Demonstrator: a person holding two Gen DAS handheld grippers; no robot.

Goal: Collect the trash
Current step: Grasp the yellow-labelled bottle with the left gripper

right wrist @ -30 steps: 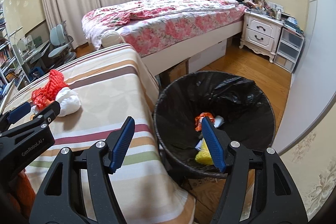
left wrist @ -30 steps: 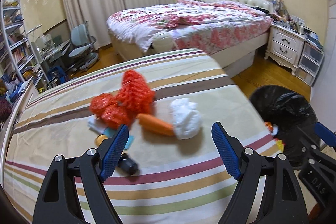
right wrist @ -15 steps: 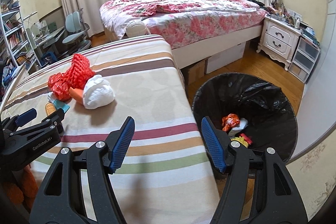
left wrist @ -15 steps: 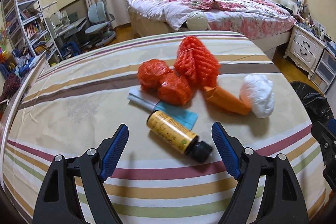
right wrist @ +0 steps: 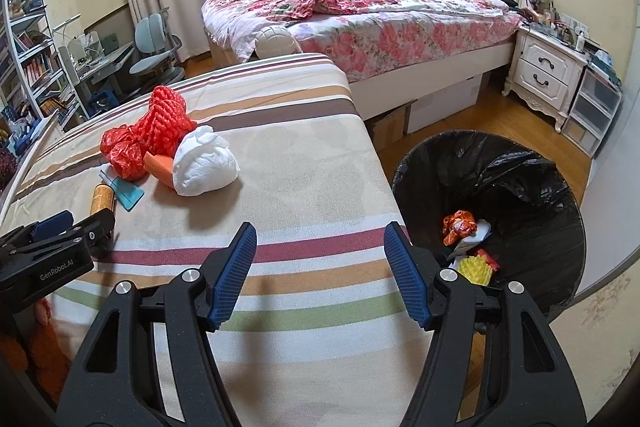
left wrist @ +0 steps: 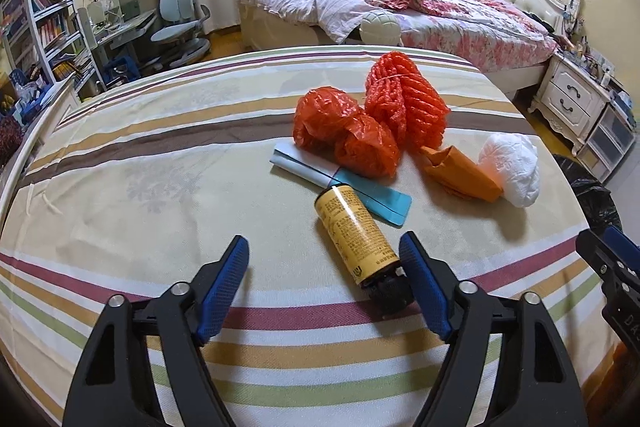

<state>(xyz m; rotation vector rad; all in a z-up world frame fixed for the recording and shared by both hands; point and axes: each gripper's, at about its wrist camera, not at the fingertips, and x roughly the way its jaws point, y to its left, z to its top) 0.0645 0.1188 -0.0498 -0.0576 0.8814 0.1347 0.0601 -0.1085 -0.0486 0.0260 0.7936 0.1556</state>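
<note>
A yellow bottle [left wrist: 352, 231] with a black cap lies on the striped table [left wrist: 160, 187]. Its cap end is between the jaws of my left gripper [left wrist: 324, 255], close to the right finger. The jaws are closing, and the left pad is still well clear of the bottle. Behind it lie a blue-and-white packet [left wrist: 376, 201], a red plastic bag [left wrist: 344, 131], red mesh netting [left wrist: 404, 103], orange paper [left wrist: 460, 175] and a white crumpled wad [left wrist: 512, 167]. My right gripper [right wrist: 320, 239] hovers open and empty over the table's near right part, beside the black-lined bin [right wrist: 500, 163].
The bin stands on the wooden floor to the right of the table, with several scraps inside. A flowered bed [right wrist: 360, 7] and a white nightstand [right wrist: 548, 75] are behind. Shelves, a desk and chairs [left wrist: 180, 23] fill the left side.
My left gripper has come in closer over the bottle and its jaws have narrowed. The right gripper's view has swung left from the bin to the table.
</note>
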